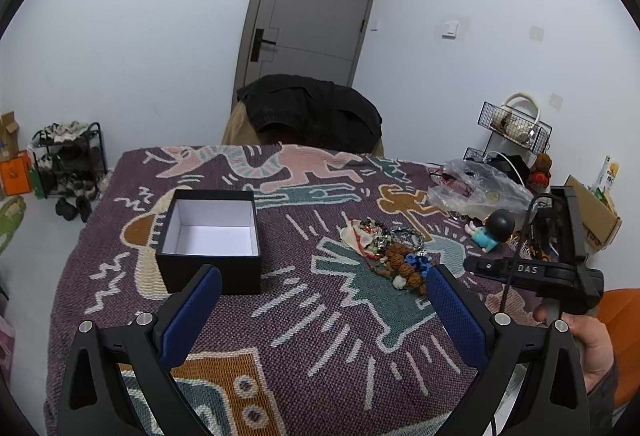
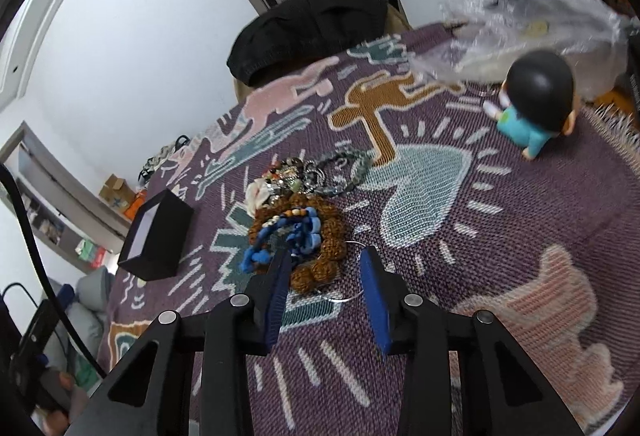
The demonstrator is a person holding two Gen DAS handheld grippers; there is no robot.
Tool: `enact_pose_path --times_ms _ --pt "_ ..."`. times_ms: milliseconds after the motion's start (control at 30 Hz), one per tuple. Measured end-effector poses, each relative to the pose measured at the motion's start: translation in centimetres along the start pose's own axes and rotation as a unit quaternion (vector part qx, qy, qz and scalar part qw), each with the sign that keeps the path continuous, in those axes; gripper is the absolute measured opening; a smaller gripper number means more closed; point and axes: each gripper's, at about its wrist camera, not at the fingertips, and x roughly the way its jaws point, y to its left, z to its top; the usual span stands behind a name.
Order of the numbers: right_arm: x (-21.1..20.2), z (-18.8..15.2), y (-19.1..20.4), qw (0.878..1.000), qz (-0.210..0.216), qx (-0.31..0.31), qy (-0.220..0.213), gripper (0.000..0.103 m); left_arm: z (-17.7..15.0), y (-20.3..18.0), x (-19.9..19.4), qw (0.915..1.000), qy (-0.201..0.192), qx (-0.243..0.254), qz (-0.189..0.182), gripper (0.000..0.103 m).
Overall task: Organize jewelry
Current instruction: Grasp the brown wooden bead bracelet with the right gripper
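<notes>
Jewelry pile (image 1: 390, 250) sits mid-blanket (image 1: 320, 336), right of the black box (image 1: 210, 236) & well apart from it. Box is lidless, white inside, nothing in it.

Pile seen from right wrist cam: brown bead bracelet (image 2: 326, 248) nearest, blue cord piece (image 2: 280, 236) lying on top of it, grey/silver chains (image 2: 340, 172) at the far end, a white bit (image 2: 258, 196) on the left side. Thin wire ring (image 2: 352, 296) lies on the blanket just beside the brown beads.

Right gripper (image 2: 326, 268): fingers part-way spread, tips down at the near edge of the pile. Left finger (image 2: 280, 276) overlaps the blue cord, right finger (image 2: 370, 276) is over the wire ring; brown beads sit between them. Pads not pressing on anything, so nothing pinched.

Left gripper (image 1: 324, 280): spread wide, nothing between the fingers, hanging over bare blanket btwn box & pile. Right-hand tool & the person's hand (image 1: 588, 340) show at the right edge of that view.

Doll (image 2: 538, 104) w/ black head & blue outfit lies on the blanket past the pile, clear plastic bag (image 2: 540, 20) just behind it. Black coat (image 1: 316, 112) draped at the far edge, door (image 1: 316, 8) behind.
</notes>
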Motion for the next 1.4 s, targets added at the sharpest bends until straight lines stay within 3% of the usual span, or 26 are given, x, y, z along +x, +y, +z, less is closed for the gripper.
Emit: enact_pose_path --times_ms 467,600,767,1067,1400 --pt "6.3 1.4 0.1 0.998 -0.035 -0.014 0.043 0.036 0.2 -0.5 4.2 0.999 0.035 0.025 -0.016 0.101" --pt "6.8 1.5 0.4 0.998 -0.048 -0.027 0.04 0.021 0.4 -0.5 5.1 0.9985 0.043 0.027 -0.02 0.101" --pt "6.1 1.3 -0.2 1.0 -0.011 -0.008 0.019 0.02 0.5 -1.3 6.1 0.9977 0.055 0.035 -0.02 0.101" --pt "1.1 1.0 -0.3 0.996 0.075 0.015 -0.048 0.02 0.0 -4.3 8.1 0.9931 0.088 0.075 -0.021 0.101" --pt "-2.9 1.0 -1.7 0.988 0.125 0.026 -0.086 0.02 -0.2 -7.7 9.9 0.9885 0.103 0.108 -0.024 0.101"
